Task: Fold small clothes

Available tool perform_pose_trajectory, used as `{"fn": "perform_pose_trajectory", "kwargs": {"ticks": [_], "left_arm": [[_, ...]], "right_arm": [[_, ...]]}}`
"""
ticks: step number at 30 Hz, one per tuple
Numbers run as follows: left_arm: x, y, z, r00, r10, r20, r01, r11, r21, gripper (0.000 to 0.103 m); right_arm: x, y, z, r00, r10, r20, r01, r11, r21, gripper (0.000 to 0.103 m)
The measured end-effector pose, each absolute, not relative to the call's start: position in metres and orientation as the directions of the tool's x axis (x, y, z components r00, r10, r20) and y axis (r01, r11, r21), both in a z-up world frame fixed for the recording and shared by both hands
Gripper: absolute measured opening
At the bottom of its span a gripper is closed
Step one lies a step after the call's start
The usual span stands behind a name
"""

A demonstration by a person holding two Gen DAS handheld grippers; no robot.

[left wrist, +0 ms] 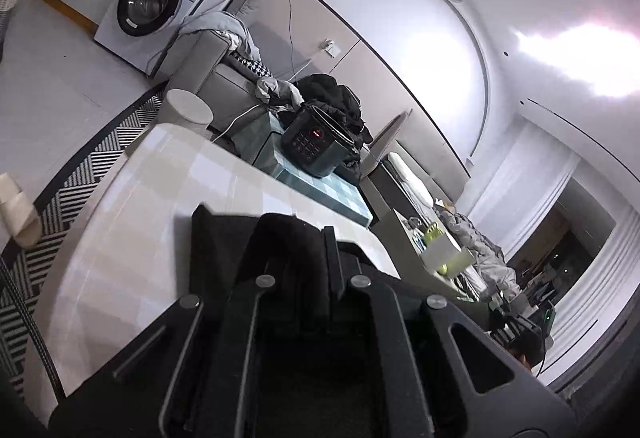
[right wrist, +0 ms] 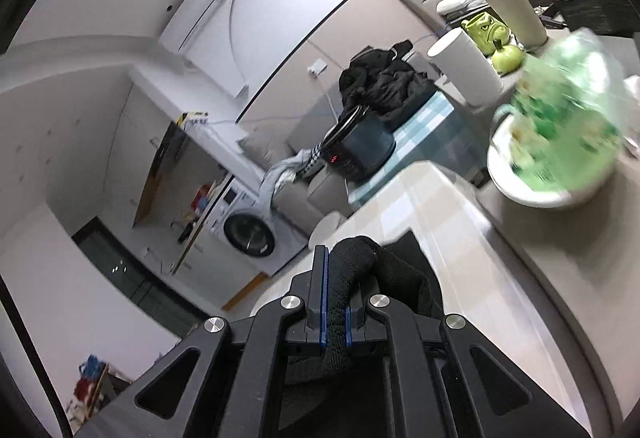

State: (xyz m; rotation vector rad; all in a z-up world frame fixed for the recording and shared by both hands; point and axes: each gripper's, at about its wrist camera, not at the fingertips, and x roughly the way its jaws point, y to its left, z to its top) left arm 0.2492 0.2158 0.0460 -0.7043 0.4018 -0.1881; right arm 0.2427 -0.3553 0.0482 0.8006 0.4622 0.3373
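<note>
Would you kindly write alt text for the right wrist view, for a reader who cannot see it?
The right gripper is shut on a black knitted garment, bunched between its blue-padded fingers above a pale glossy table. Behind are a white bowl of blurred green items, a black cooker and a washing machine.

Bare tabletop point(right wrist: 448, 222) ahead, green bowl point(right wrist: 556, 153), white cups point(right wrist: 466, 67) crowding far right edge
</note>
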Motion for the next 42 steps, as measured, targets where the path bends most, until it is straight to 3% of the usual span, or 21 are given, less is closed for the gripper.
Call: {"fn": "perform_pose_trajectory", "kwargs": {"ticks": [9, 15, 17, 18, 19, 20, 21, 24, 29, 35, 39, 42], "left_arm": [[0.376, 0.233, 0.044, 0.904, -0.295, -0.309, 0.017, 0.748, -0.664, 0.005], [0.457, 0.248, 0.012, 0.874, -0.263, -0.408, -0.072, 0.761, -0.645, 0.005], [0.482, 0.251, -0.004, 0.844, -0.241, -0.478, -0.131, 0.774, -0.62, 0.014], [0.495, 0.253, -0.012, 0.827, -0.219, -0.517, -0.169, 0.781, -0.601, 0.03], [0.501, 0.256, -0.017, 0.819, -0.182, -0.544, -0.209, 0.788, -0.579, 0.054], [0.504, 0.261, -0.022, 0.822, -0.142, -0.552, -0.245, 0.786, -0.568, 0.063], [0.503, 0.268, -0.026, 0.837, -0.123, -0.533, -0.256, 0.773, -0.58, 0.067], [0.505, 0.286, -0.034, 0.843, -0.127, -0.522, -0.271, 0.738, -0.618, 0.067], [0.49, 0.279, -0.04, 0.827, -0.195, -0.528, -0.211, 0.762, -0.612, 0.067], [0.509, 0.219, -0.062, 0.686, -0.379, -0.622, -0.089, 0.804, -0.588, 0.067], [0.544, 0.191, -0.093, 0.577, -0.42, -0.7, -0.113, 0.808, -0.578, 0.067], [0.561, 0.182, -0.099, 0.591, -0.42, -0.689, -0.105, 0.807, -0.581, 0.067]], "right_arm": [[0.33, -0.345, 0.05, 0.87, 0.411, -0.272, -0.075, 0.657, 0.75, 0.005], [0.392, -0.33, 0.037, 0.862, 0.384, -0.331, -0.019, 0.677, 0.735, 0.005], [0.413, -0.324, 0.027, 0.839, 0.374, -0.395, 0.016, 0.709, 0.705, 0.009], [0.424, -0.321, 0.02, 0.818, 0.375, -0.437, 0.039, 0.72, 0.693, 0.018], [0.432, -0.318, 0.011, 0.791, 0.385, -0.476, 0.063, 0.722, 0.689, 0.025], [0.436, -0.317, 0.002, 0.776, 0.391, -0.495, 0.086, 0.712, 0.697, 0.04], [0.433, -0.315, -0.003, 0.776, 0.388, -0.497, 0.095, 0.707, 0.701, 0.047], [0.423, -0.316, -0.01, 0.797, 0.377, -0.472, 0.079, 0.709, 0.701, 0.05], [0.418, -0.306, -0.02, 0.736, 0.426, -0.525, 0.089, 0.708, 0.7, 0.055], [0.424, -0.276, -0.041, 0.599, 0.518, -0.611, 0.089, 0.715, 0.694, 0.06], [0.451, -0.259, -0.052, 0.583, 0.464, -0.667, 0.121, 0.762, 0.636, 0.06], [0.471, -0.256, -0.056, 0.584, 0.477, -0.657, 0.147, 0.733, 0.664, 0.06]]}}
